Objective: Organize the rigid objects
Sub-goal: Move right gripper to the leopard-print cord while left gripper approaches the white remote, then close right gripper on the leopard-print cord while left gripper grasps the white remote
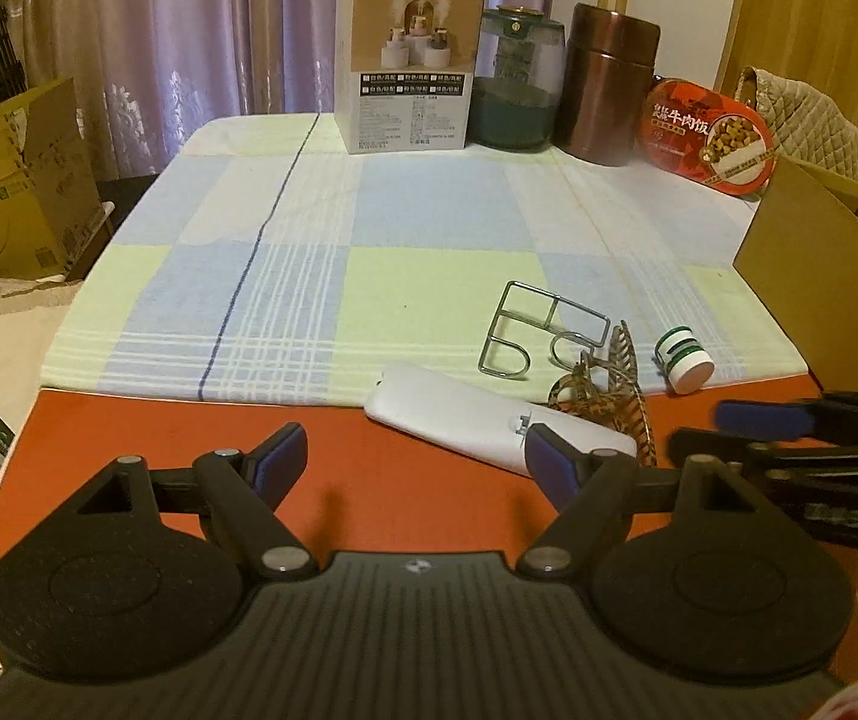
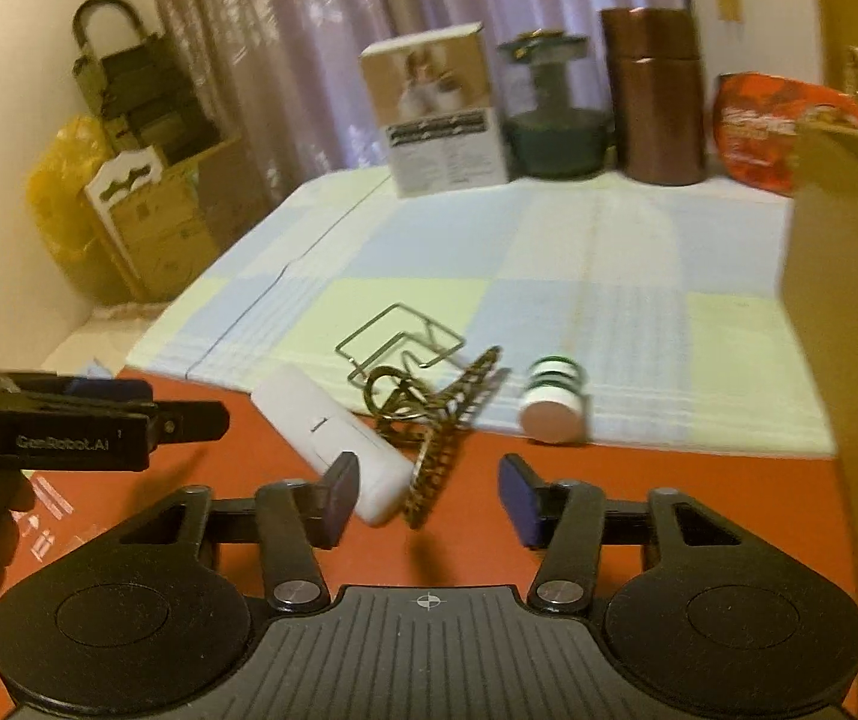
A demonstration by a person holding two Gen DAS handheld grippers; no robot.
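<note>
A white oblong device (image 1: 459, 420) (image 2: 333, 426) lies on the red tabletop (image 1: 159, 420) at the edge of the checked cloth (image 1: 309, 240). Beside it sit a tortoiseshell hair claw (image 1: 615, 384) (image 2: 435, 414), a wire metal holder (image 1: 543, 330) (image 2: 399, 336) and a small white bottle with green bands (image 1: 684, 360) (image 2: 552, 402), which is on its side. My right gripper (image 2: 429, 480) (image 1: 723, 432) is open, with the claw's near end and the white device's tip between its fingers, untouched by the pads. My left gripper (image 1: 416, 453) (image 2: 183, 405) is open and empty, just left of the device.
An open cardboard box (image 1: 819, 276) (image 2: 837, 300) stands at the table's right edge. Along the back stand a white product box (image 1: 408, 66), a green glass jar (image 1: 516, 84), a copper canister (image 1: 606, 84) and a red oval food pack (image 1: 711, 138). Cartons (image 1: 15, 180) sit on the floor at left.
</note>
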